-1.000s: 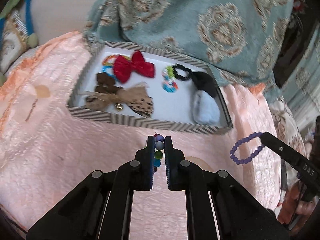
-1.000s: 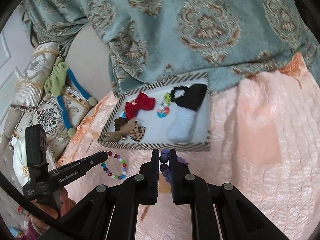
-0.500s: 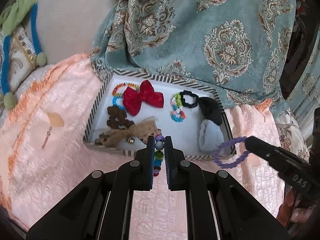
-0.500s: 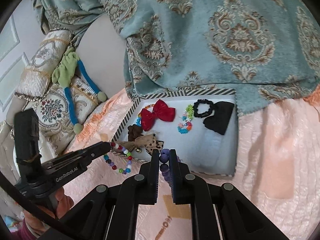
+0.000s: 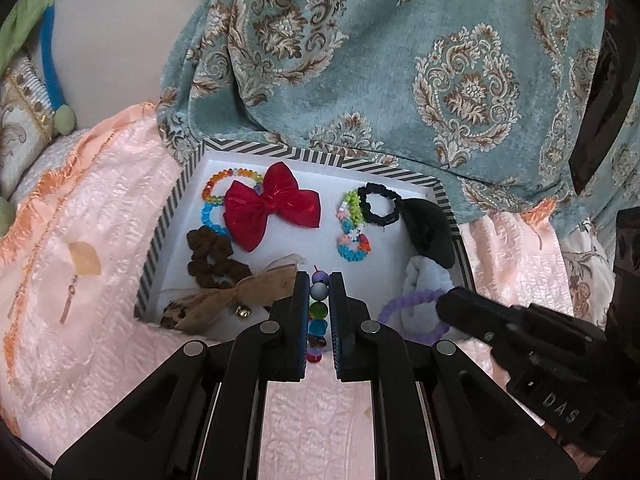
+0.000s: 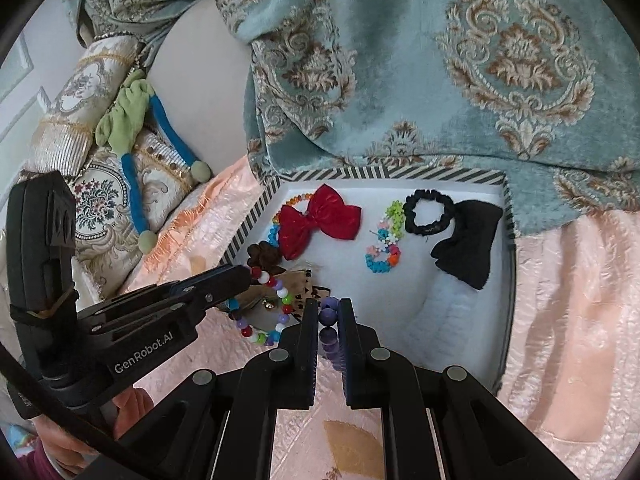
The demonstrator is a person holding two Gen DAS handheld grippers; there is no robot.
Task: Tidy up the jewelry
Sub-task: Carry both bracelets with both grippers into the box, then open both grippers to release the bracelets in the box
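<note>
red bow (image 5: 272, 204), black scrunchie (image 5: 379, 204), tan bow (image 5: 224, 298)

Rainbow bead bracelet (image 5: 219, 196) half hidden under red bow (image 5: 272, 205). Tray (image 5: 168, 216) near rim blocked by gripper bodies in both views. Pale blue cloth (image 6: 452, 300) washed out, no detail.

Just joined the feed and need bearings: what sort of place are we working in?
Most likely a bedroom, working on a bed: a pink quilted satin bedspread underneath, a teal damask blanket heaped behind, embroidered cushions to the side. A striped-rim white tray of hair accessories sits on it.
</note>
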